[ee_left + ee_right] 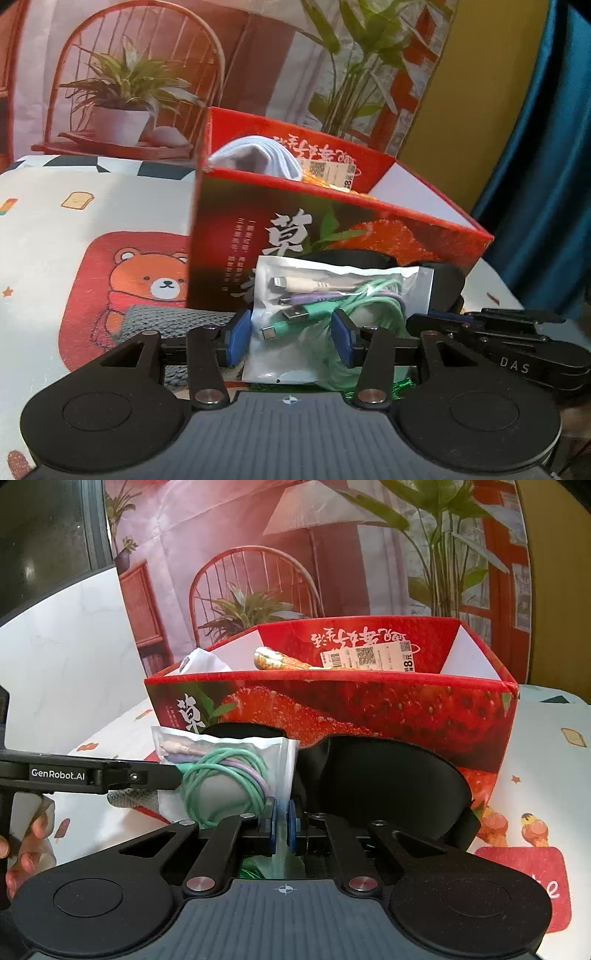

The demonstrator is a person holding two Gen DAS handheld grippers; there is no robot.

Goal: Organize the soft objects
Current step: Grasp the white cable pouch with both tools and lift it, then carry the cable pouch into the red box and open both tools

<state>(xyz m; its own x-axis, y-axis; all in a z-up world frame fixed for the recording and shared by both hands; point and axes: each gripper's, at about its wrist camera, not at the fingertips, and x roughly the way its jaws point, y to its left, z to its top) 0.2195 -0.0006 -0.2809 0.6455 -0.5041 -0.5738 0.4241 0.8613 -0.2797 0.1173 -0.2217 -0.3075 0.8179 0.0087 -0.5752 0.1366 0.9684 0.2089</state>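
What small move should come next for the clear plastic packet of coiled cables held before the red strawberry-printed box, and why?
Probably lift the clear plastic packet of coiled cables up over the near rim of the red strawberry-printed box. The right gripper is shut on the packet's edge, and the left gripper brackets it with jaws apart. The box is open-topped and already holds a white cloth.

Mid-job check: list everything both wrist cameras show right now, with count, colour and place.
Clear plastic cable pouch: one, green, purple, beige cables inside, before the box.
Red strawberry-print cardboard box: one, open, on the table.
White folded cloth: one, inside box.
Price tag: one, white, inside box.
Grey knitted item: one, on the tablecloth.
Bear-print tablecloth: one, white and red.
Left hand-held gripper: black, blue pads, around the pouch.
Right hand-held gripper: shut on pouch edge.
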